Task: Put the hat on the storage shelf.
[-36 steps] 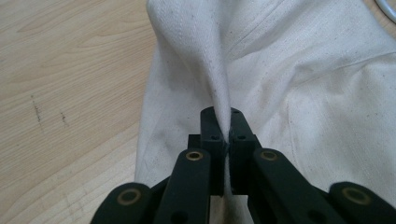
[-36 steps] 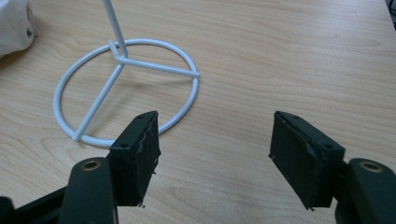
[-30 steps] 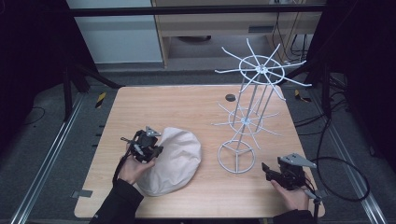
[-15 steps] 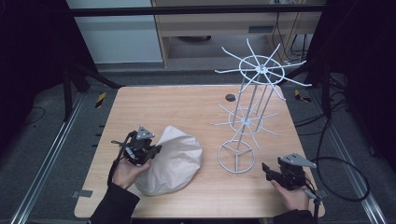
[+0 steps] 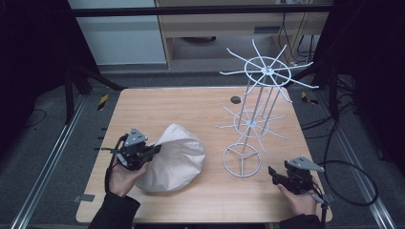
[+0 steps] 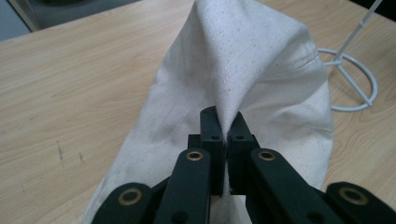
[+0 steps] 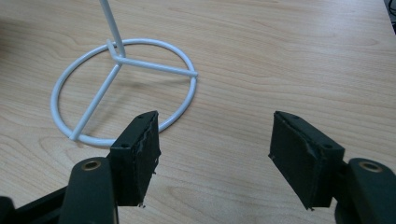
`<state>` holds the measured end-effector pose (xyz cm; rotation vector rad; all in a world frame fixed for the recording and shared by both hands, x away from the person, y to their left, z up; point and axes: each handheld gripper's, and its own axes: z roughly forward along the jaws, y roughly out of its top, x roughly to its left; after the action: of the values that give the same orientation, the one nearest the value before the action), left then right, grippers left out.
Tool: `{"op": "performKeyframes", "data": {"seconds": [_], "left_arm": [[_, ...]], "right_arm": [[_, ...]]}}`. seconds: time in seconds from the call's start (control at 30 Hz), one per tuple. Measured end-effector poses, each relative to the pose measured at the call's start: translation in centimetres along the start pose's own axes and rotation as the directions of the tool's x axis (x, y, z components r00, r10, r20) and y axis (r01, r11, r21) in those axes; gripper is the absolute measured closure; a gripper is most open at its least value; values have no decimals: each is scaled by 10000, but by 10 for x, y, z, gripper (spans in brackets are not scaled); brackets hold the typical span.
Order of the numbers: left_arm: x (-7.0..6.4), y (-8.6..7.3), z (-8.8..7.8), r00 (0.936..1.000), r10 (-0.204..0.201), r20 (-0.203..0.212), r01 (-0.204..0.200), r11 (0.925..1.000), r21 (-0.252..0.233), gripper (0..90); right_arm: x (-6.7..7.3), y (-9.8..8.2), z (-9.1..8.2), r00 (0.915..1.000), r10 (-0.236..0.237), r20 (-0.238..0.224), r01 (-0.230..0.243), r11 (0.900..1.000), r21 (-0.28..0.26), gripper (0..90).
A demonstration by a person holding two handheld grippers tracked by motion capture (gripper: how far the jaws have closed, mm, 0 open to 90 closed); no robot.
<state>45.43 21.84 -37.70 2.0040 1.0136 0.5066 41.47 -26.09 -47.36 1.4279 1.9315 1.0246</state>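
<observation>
A cream cloth hat (image 5: 174,157) lies on the wooden table (image 5: 191,109), left of centre. My left gripper (image 5: 152,149) is shut on a pinch of its fabric and holds that edge lifted into a peak. Along the left gripper's jaws, the hat's cloth (image 6: 243,74) rises from between the two closed pads, left gripper (image 6: 226,128). A white wire rack (image 5: 255,119) with spoked tiers stands on its ring base at the right. My right gripper (image 5: 273,174) rests open near the front right corner, right gripper (image 7: 212,154), with nothing between its pads, just short of the rack's ring base (image 7: 123,88).
A small dark disc (image 5: 235,99) lies on the table behind the rack. A black cable (image 5: 353,181) loops off the table's right edge. Metal rails run along both sides of the table. Bare wood lies between the hat and the rack's base.
My left gripper has drawn the hat's edge up and toward the left, pulling the cloth into a taller peak. The right gripper has kept still.
</observation>
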Motion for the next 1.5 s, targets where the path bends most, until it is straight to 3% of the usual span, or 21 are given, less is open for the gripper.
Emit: {"op": "performKeyframes", "data": {"seconds": [0.27, 0.73, 0.93, 1.03, 1.2, 1.37, 1.5], "left_arm": [[3, 1, -13, 9997, -212, -132, 200, 9958, -899, 889], [1, 3, -30, 9985, -532, -114, 497, 9764, -2104, 889], [0, 7, -43, 9977, -666, -108, 608, 9577, -2814, 889], [0, 9, -51, 9971, -759, -78, 692, 9425, -3269, 889], [1, 13, -59, 9963, -849, -103, 749, 9242, -3745, 889], [-2, 18, -68, 9964, -836, -128, 699, 8995, -4314, 889], [-4, 24, -75, 9963, -858, -40, 731, 8706, -4866, 889]], "right_arm": [[0, 0, -2, 10000, -38, 8, 38, 9997, -237, 325], [0, -1, -2, 9997, -242, 49, 244, 9987, -452, 317], [0, -1, -2, 9998, -209, 27, 211, 9987, -470, 318], [0, -1, -2, 9998, -216, 46, 218, 9987, -466, 318], [0, -1, -2, 9997, -231, 49, 233, 9985, -505, 316], [0, -1, -2, 9995, -289, 92, 293, 9982, -525, 316], [-1, -1, -2, 9996, -260, 117, 266, 9983, -527, 316]]}}
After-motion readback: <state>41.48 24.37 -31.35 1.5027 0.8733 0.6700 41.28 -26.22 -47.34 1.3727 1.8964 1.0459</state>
